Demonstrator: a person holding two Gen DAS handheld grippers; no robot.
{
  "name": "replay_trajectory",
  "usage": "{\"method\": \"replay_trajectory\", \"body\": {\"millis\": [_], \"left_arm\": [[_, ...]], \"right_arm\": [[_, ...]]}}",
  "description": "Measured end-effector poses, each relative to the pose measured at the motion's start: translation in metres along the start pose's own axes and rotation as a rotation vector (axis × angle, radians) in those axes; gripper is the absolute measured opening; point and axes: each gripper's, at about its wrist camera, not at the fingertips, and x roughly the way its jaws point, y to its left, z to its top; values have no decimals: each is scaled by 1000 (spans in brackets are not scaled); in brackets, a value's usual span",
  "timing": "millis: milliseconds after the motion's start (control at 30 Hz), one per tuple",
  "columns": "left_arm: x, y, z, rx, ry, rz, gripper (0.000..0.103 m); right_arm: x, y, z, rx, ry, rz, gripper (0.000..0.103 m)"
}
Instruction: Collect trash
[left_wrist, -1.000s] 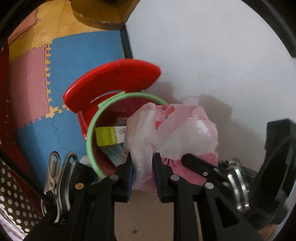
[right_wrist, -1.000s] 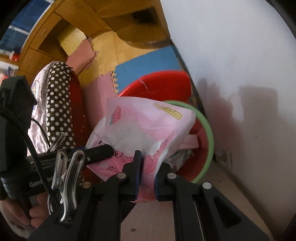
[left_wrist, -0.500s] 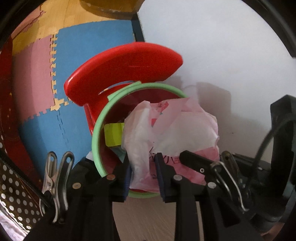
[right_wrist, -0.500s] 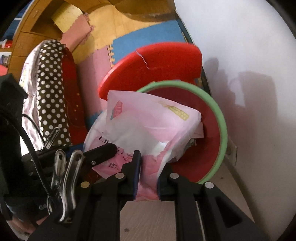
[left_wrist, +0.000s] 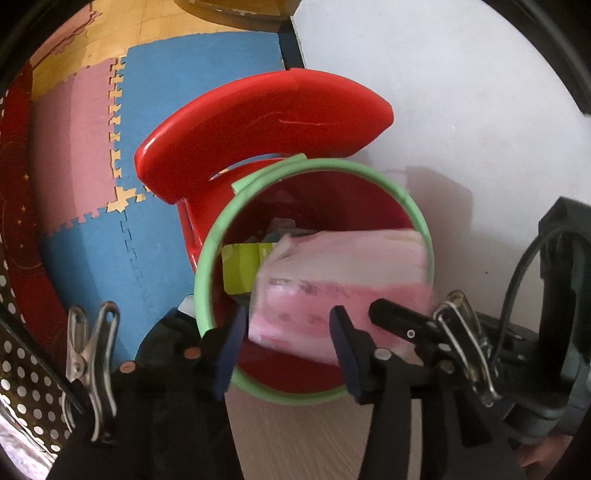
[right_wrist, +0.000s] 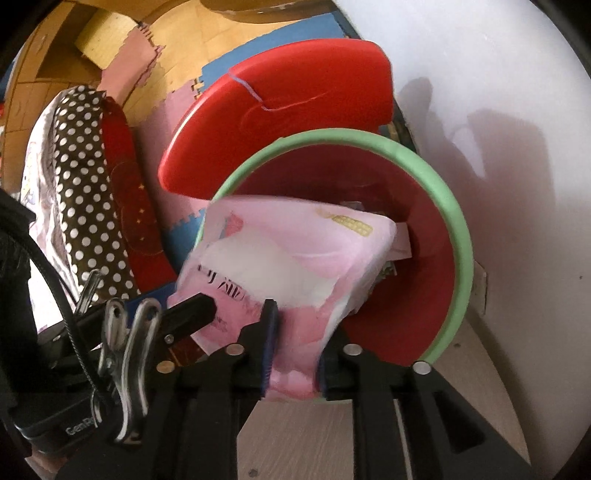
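A pink plastic package (left_wrist: 332, 280) hangs over the mouth of a red trash bin with a green rim (left_wrist: 214, 258); the bin's red lid (left_wrist: 266, 122) stands open behind it. My left gripper (left_wrist: 284, 350) is open, its jaws spread on either side of the package's lower edge. In the right wrist view the same package (right_wrist: 288, 258) lies over the bin (right_wrist: 454, 258). My right gripper (right_wrist: 293, 350) has its jaws parted around the package's bottom corner; whether they still pinch it is unclear. A green carton (left_wrist: 240, 269) and other trash lie inside the bin.
The bin stands against a white wall (left_wrist: 461, 92) on blue and pink foam floor mats (left_wrist: 92, 166). A polka-dot and red cushion (right_wrist: 85, 192) lies to the left. A wooden surface (right_wrist: 314, 443) is below the grippers.
Both grippers moved forward over the bin with the package. The left jaws opened wide and let go of it; the right jaws parted. The package dropped lower into the bin mouth.
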Motion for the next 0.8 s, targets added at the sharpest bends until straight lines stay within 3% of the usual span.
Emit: {"method": "replay_trajectory", "body": {"millis": [133,200,300,400,633,800], "left_arm": [[0,-1,0,13,5,10,54],[-3,0,-1,11,1,1,59],[-11,3,-1,0,-12,-25,74],[-29,7,0,-8,-37,-86,84],[-81,-3,1,32,-85,-147,88],[-131,-15,0,89,-106,-156,89]], "right_arm": [[2,-6,-2,15,-11,15,26],[0,-9,-4,25,-28,-2,42],[-8,-11,-8,35,-66,-54,65],[-26,-11,-8,51,-114,-48,74],[-81,11,-13,108,-265,-18,78],[-132,27,-40,129,-403,-6,78]]}}
